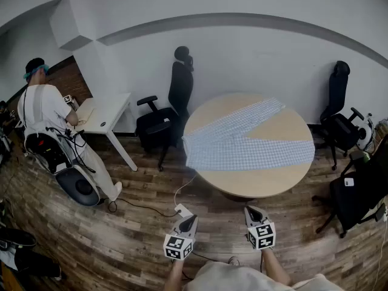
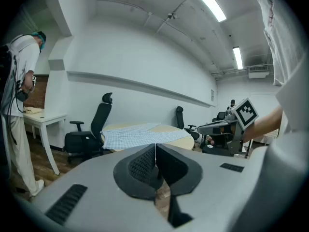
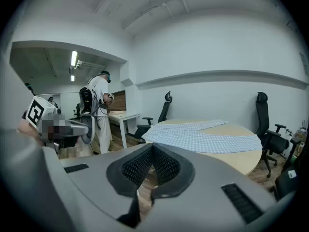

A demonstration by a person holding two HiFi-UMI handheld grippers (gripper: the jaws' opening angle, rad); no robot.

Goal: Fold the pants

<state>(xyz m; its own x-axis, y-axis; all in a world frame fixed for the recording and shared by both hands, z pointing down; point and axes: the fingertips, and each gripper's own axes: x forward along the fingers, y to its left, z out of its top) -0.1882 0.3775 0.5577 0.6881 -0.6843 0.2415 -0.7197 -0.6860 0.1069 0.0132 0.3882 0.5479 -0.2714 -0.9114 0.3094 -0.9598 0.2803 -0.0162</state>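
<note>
Head view: pants (image 1: 236, 141), light blue check, lie flat on the round wooden table (image 1: 267, 183). The waist is at the table's left edge and the legs splay in a V toward the far and right rims. Left gripper (image 1: 190, 219) and right gripper (image 1: 252, 211) hang over the wood floor (image 1: 121, 235), near the table's front edge and clear of it and the cloth. A black office chair (image 1: 160, 123) stands left of the table and a second chair (image 1: 339, 114) right of it. A person in white (image 1: 51, 117) stands at a white desk (image 1: 106, 114), far left.

Left gripper view: the left gripper's (image 2: 156, 147) jaws are pressed together with nothing between them. The pants (image 2: 137, 135) are ahead on the table (image 2: 186, 138), well apart from the jaws. The right gripper (image 2: 202, 128) is level, off to the right, its marker cube up. The person (image 2: 17, 105) is at the left edge.

Right gripper view: the right gripper's (image 3: 152, 147) jaws are also pressed together and empty. The pants (image 3: 203, 138) cover much of the table (image 3: 253, 159) ahead. The left gripper (image 3: 77, 128) is at the left, partly under a mosaic patch.
</note>
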